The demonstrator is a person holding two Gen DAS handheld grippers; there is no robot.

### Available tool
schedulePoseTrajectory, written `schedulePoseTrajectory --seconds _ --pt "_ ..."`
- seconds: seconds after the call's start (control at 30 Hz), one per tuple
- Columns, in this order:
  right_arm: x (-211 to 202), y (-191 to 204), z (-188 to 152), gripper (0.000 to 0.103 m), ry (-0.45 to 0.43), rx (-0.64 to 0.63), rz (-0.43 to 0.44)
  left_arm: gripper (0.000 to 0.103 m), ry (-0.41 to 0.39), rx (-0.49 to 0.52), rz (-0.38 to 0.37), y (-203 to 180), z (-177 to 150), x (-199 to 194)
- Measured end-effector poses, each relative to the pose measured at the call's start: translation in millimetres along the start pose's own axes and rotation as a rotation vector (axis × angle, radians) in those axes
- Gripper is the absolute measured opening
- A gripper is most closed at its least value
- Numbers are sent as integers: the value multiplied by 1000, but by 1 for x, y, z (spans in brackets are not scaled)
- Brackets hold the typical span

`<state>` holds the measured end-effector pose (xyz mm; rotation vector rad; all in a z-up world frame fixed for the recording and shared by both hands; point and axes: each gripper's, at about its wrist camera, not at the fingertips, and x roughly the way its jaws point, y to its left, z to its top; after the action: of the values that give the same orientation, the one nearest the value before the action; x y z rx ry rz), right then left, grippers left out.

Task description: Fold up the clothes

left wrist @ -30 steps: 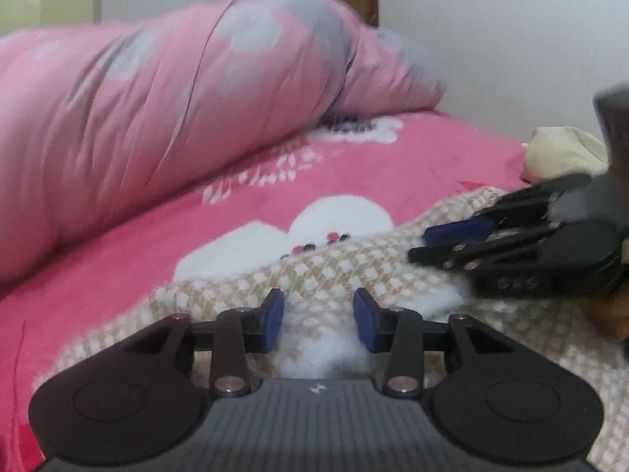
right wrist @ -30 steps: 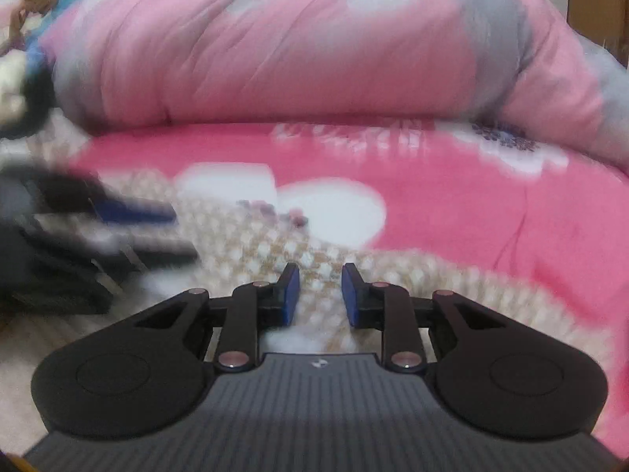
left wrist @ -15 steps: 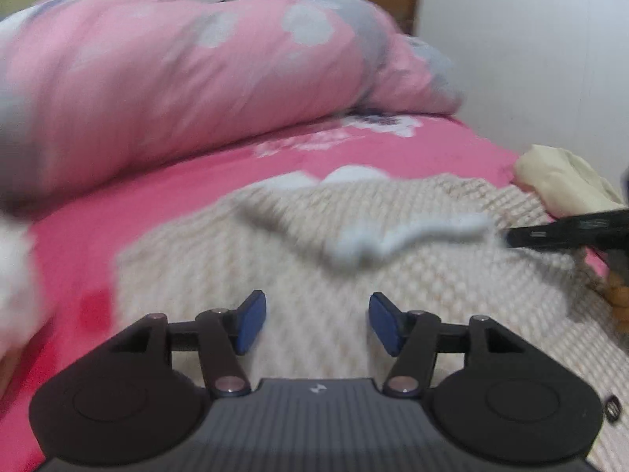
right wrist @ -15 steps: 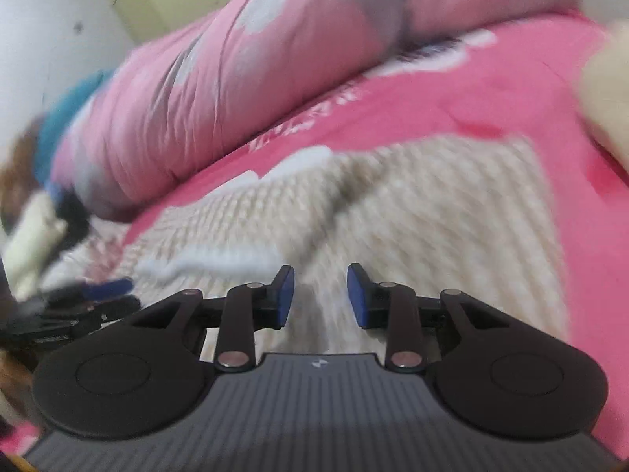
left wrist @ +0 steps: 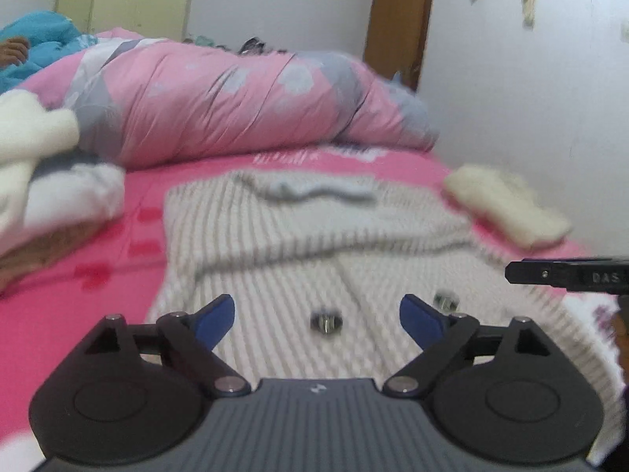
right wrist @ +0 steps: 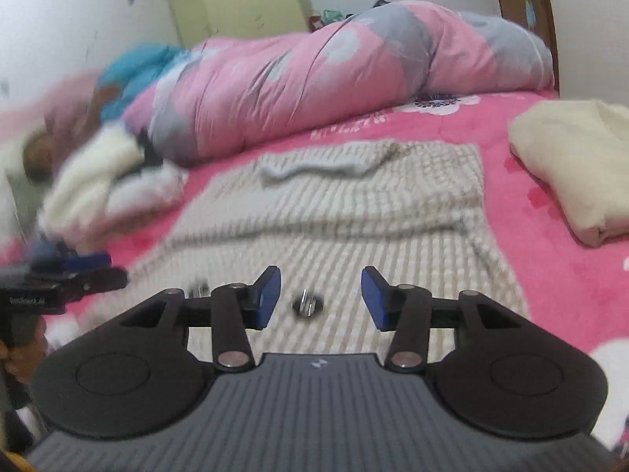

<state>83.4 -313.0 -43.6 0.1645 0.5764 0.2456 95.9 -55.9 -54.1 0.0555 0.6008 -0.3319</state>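
A beige checked knit garment [right wrist: 354, 212] lies spread on the middle of the pink floral bed [right wrist: 523, 259]. Behind it, along the bed's far edge, lies a rolled pink-and-grey quilt [right wrist: 314, 78]. A folded cream cloth [right wrist: 578, 169] sits toward the right edge, a heap of white fleecy clothes [left wrist: 35, 169] toward the left.

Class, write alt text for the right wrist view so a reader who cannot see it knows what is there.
A beige knitted garment lies folded on a pink bedspread, beyond the open, empty right hand-held gripper. A rolled pink and grey quilt lies behind it, a folded cream cloth to the right, and the left hand-held gripper shows at the left edge.
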Motion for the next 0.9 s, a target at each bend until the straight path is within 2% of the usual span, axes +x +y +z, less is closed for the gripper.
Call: schedulePoseTrajectory --seconds 0.07,0.1,0.17,0.3,0.43,0.9 --pt "19 6 -22 54 51 -19 -59 96 53 31 103 -14 -24 24" --pt "31 7 -34 56 75 -27 -93 101 64 23 116 -13 -28 28" --pt "40 8 -46 58 54 -47 -123 103 77 1 130 -10 -35 35" --pt "43 11 -50 60 19 -74 -136 103 72 -41 96 -1 -39 35" --pt "39 8 -53 61 7 -47 -116 103 53 -30 117 -7 -43 29" --pt "32 7 -58 61 -7 -29 -102 103 41 -38 112 -5 -46 31"
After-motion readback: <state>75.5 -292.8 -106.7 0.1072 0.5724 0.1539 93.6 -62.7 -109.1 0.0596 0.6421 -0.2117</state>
